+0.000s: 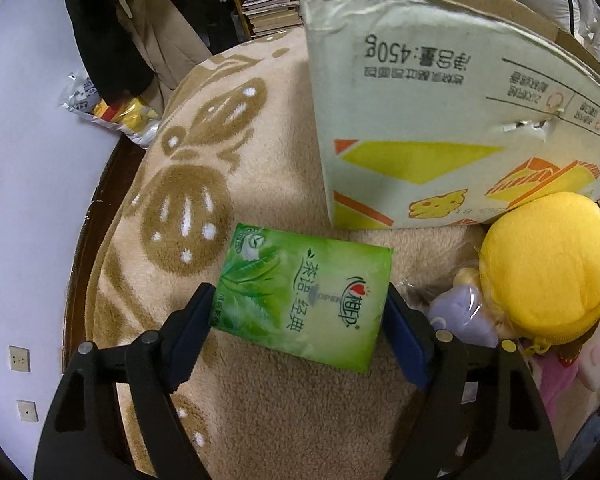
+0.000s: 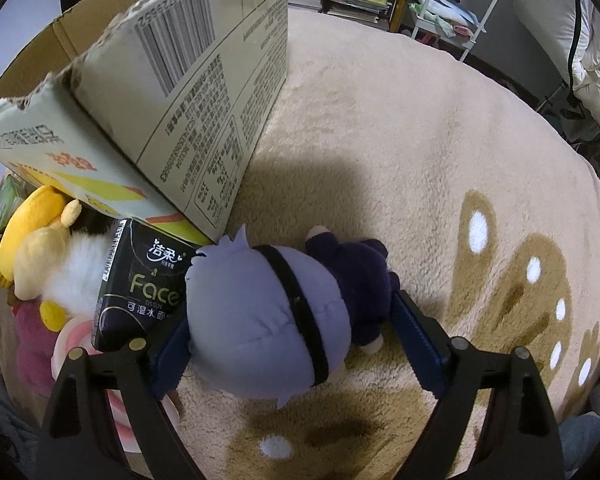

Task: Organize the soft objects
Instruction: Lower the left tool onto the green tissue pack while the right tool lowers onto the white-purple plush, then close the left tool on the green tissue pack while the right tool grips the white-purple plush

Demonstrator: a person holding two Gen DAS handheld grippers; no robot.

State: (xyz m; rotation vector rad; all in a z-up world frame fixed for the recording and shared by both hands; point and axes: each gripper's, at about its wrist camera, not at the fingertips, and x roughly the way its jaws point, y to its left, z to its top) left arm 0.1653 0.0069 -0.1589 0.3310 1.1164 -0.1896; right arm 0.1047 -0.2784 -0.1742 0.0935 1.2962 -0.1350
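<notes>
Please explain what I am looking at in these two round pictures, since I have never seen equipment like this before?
No robot here: a person holds a two-finger clamp in each hand, and a fisheye camera on each looks forward along its fingers, hence the round, bent images.

In the left wrist view, the left hand-held gripper has its blue pads on either side of a green tissue pack. In the right wrist view, the right hand-held gripper straddles a lilac-headed plush doll; whether it squeezes is unclear.

Everything sits on a beige patterned blanket. An open cardboard box stands there, beside a yellow plush, a black tissue pack and other soft toys.
</notes>
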